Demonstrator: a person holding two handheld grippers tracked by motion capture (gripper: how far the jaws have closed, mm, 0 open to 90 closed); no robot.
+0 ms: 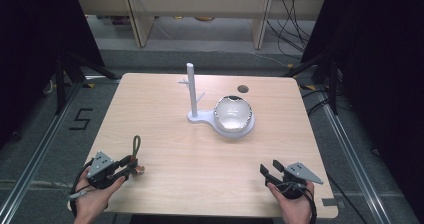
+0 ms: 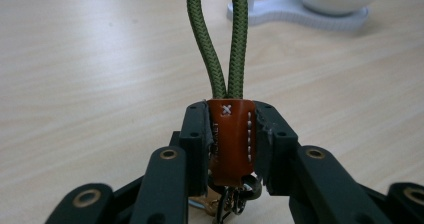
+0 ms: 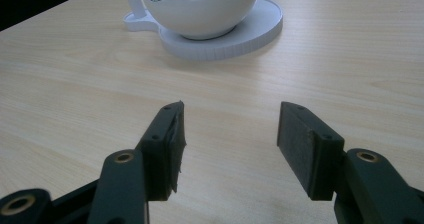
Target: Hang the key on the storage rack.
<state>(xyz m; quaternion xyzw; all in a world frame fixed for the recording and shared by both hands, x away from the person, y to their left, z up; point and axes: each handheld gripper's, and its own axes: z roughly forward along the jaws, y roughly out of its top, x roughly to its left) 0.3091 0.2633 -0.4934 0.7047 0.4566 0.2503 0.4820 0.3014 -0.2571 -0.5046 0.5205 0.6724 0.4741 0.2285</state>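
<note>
Right, we see the left gripper (image 2: 231, 149) clamped on the keychain (image 2: 231, 134): both pads press the sides of its brown leather tab, stitching facing the camera. Metal rings hang below the tab, between the jaw arms. The green cord loop (image 2: 216, 39) runs straight out past the fingertips, away from the hand.

In the high view the left gripper (image 1: 131, 166) sits at the near-left corner of the table (image 1: 150, 109), held low over the wood. The loop (image 1: 136, 145) points toward the far side and seems to lie on the wood; we can't tell if the tab itself touches it.

The right gripper (image 3: 230, 149) has its jaws spread wide with bare table between the pads. In the high view we see it (image 1: 269, 171) at the near-right corner, in the person's right hand (image 1: 292, 201), well apart from the keychain.

Further out, a white stand (image 1: 220, 121) sits at mid-table, right of centre. Its post (image 1: 191, 89) stands upright with short pegs off the sides. A white bowl (image 1: 233, 111) rests on the round part of the stand's base, just beside the post. The bowl (image 3: 200, 9) is straight ahead of the right jaws, well apart from them.

A small dark hole (image 1: 243, 89) marks the far edge, behind the bowl.
</note>
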